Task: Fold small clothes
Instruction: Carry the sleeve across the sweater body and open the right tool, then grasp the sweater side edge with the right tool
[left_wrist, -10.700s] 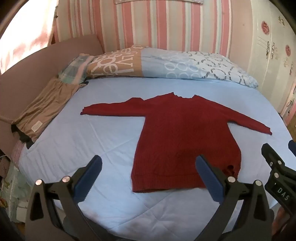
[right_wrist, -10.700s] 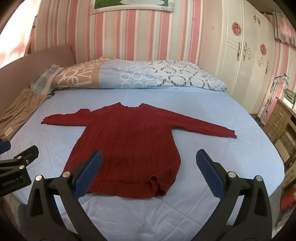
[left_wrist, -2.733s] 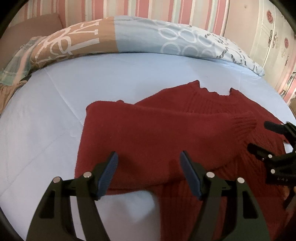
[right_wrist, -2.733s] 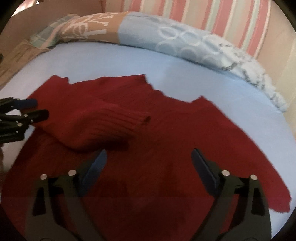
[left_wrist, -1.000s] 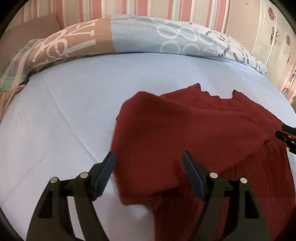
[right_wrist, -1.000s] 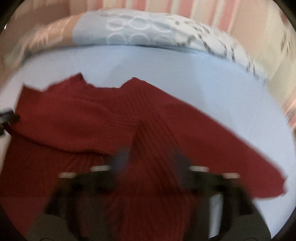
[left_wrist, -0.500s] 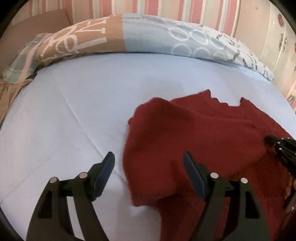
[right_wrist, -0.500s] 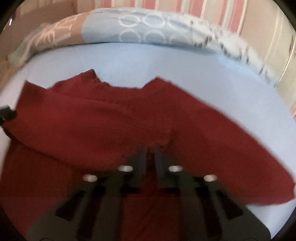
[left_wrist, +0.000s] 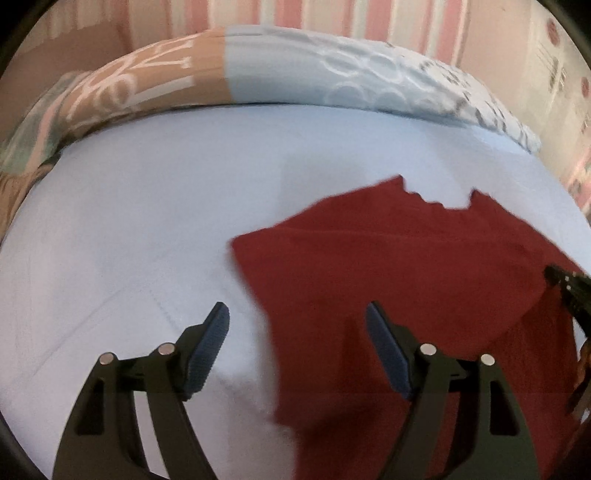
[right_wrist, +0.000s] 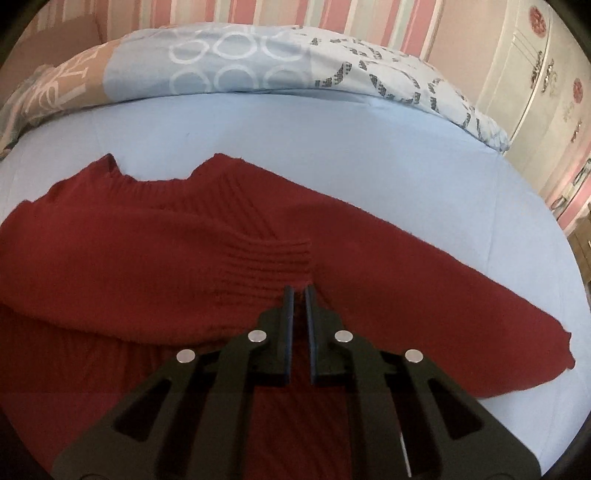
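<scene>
A dark red knit sweater (left_wrist: 406, 266) lies flat on a light blue bed sheet (left_wrist: 147, 221). Its left sleeve is folded across the chest, the ribbed cuff (right_wrist: 273, 262) ending mid-chest. The other sleeve (right_wrist: 461, 302) lies stretched out to the right. My left gripper (left_wrist: 297, 332) is open and empty, hovering over the folded left edge. My right gripper (right_wrist: 298, 291) is shut at the lower edge of the cuff; I cannot tell whether it pinches cloth. Its tip shows at the right edge of the left wrist view (left_wrist: 569, 288).
A long patterned pillow (right_wrist: 240, 62) in blue and tan runs along the head of the bed. A striped pink wall stands behind it. A white wardrobe (right_wrist: 546, 74) stands at the right. The bed's right edge (right_wrist: 569, 258) curves near the outstretched sleeve.
My right gripper has gone from wide open to shut and now rests at the folded sleeve's cuff. The left gripper stayed open and slid left, off the cloth's edge.
</scene>
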